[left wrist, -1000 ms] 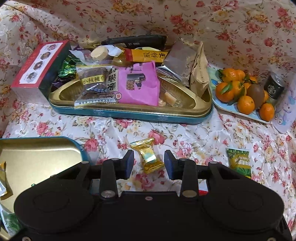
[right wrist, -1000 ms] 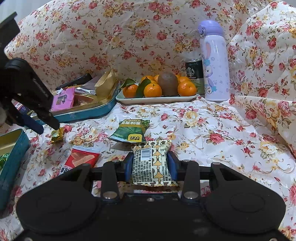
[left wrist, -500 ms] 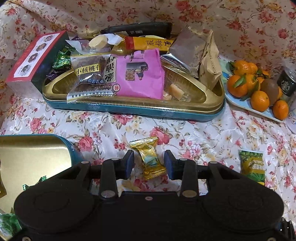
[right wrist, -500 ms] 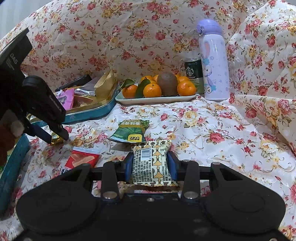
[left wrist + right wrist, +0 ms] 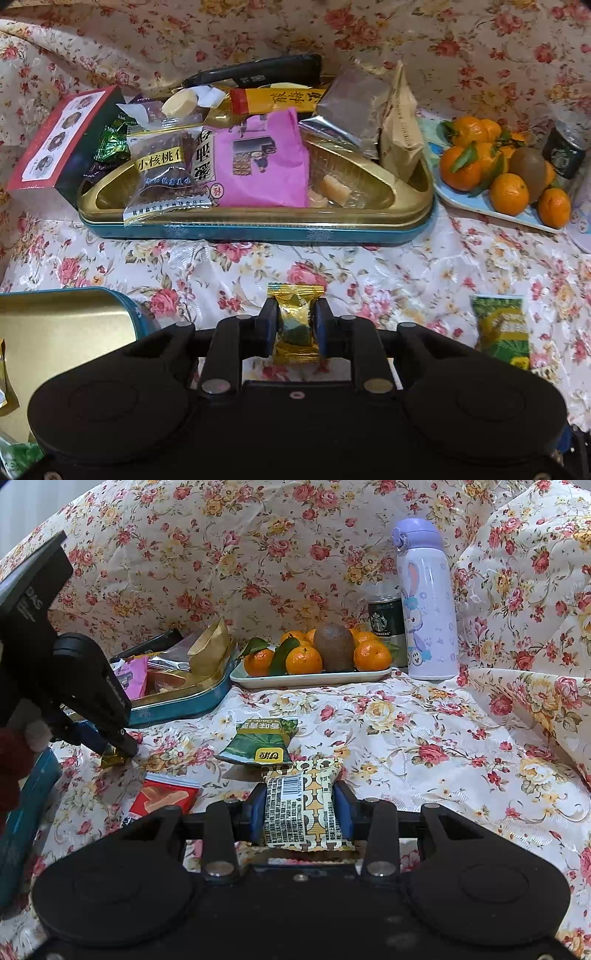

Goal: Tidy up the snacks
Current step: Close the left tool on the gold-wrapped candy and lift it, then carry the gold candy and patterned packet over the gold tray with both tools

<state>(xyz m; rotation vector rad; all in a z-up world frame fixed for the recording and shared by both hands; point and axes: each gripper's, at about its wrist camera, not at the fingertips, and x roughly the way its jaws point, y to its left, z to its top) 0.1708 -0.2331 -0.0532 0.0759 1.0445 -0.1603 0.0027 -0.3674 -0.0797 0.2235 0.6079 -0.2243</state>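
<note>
Both my tongs hold a snack over the floral cloth point(image 5: 424, 720).

My left gripper point(image 5: 295, 323) has just closed its jaws on the gold-wrapped candy point(image 5: 294, 325), low over the cloth in front of the tin tray point(image 5: 258, 227) piled with snacks. My right gripper point(image 5: 300, 810) clamps the patterned snack bar point(image 5: 303, 812), just behind the green packet point(image 5: 258, 742), with the red packet point(image 5: 164, 799) to its left.

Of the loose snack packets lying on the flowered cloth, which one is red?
The flat red packet, lying left of the right gripper. The other free packet, the green one, lies farther back; the gold candy is in the left gripper.
</note>
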